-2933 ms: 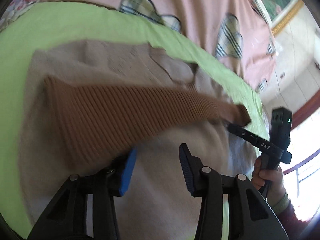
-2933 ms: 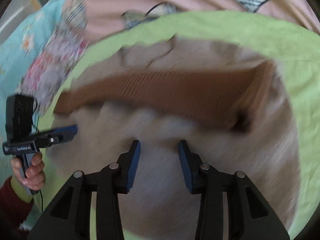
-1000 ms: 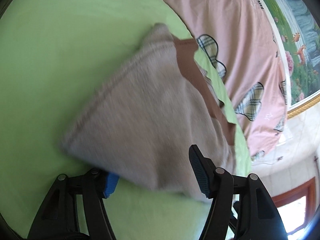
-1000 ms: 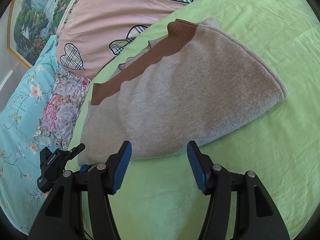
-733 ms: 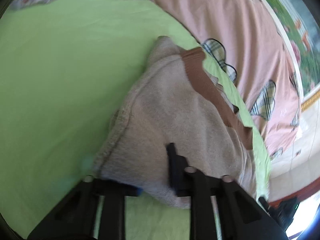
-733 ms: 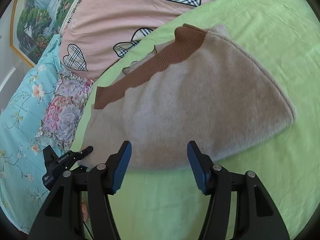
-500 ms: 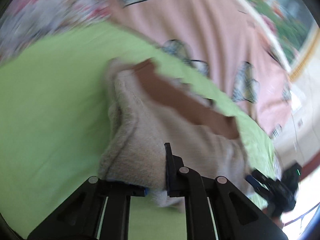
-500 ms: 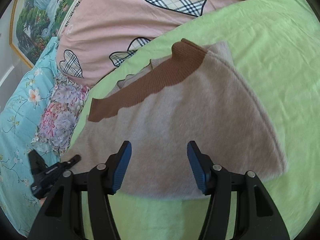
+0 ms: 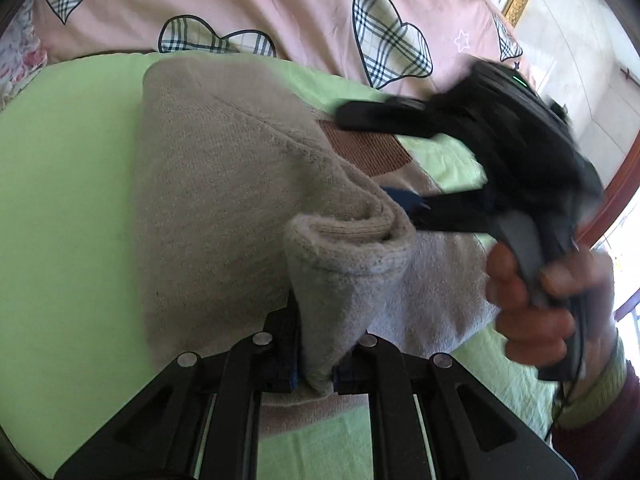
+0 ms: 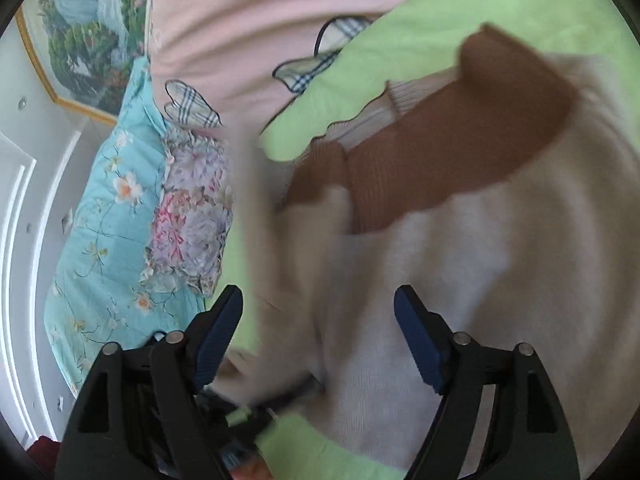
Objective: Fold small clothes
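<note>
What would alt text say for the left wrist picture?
The left gripper pinches a raised fold of a beige knitted sweater lying on a green sheet. A hand holds the right gripper beside it, jaws opening.

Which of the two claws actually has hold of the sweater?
The left claw: its fingers pinch a lifted fold of the beige sweater. The right claw is opening, its pads pressing on nothing.
</note>
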Demonstrator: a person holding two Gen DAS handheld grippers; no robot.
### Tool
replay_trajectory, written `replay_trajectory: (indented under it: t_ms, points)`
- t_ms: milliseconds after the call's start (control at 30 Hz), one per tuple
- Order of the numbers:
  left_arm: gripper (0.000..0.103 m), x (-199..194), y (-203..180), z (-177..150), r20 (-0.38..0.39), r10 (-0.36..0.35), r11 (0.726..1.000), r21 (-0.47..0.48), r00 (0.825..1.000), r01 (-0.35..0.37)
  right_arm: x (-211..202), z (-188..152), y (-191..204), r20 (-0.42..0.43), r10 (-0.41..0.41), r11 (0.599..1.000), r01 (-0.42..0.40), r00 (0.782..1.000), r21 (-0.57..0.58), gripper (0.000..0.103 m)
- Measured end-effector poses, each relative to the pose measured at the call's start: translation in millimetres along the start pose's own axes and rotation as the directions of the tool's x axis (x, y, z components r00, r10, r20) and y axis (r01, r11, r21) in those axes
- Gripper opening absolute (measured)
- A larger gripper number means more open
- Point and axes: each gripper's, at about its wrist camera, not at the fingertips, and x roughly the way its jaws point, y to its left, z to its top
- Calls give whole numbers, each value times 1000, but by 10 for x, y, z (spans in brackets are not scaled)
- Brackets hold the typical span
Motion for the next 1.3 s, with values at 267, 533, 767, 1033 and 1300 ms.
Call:
replay_trajectory:
  t_ms: [267, 533, 767, 1033, 1300]
  points:
    - [9, -48, -11, 15, -4, 2, 1000, 6, 1000, -2, 681, 394, 180, -65, 16, 998, -20, 998, -58, 25]
    - [9, -96, -466, 226, 3, -129, 991, 45, 992, 129, -36, 465, 337, 56, 4, 985, 6, 998, -175, 17]
    - [11, 410, -998, 169, -82, -255, 963, 64, 963, 261, -793, 412, -219, 159, -134, 981, 154, 978, -117, 17]
    - [11, 627, -1248, 23, -123, -270, 951, 122, 955, 284, -972, 240, -709, 180, -209, 974, 220, 961, -45, 16]
    - [12, 866, -1123, -135, -197, -263, 957, 74, 945, 281, -879, 212, -891, 183, -286, 954, 297, 941, -37, 16]
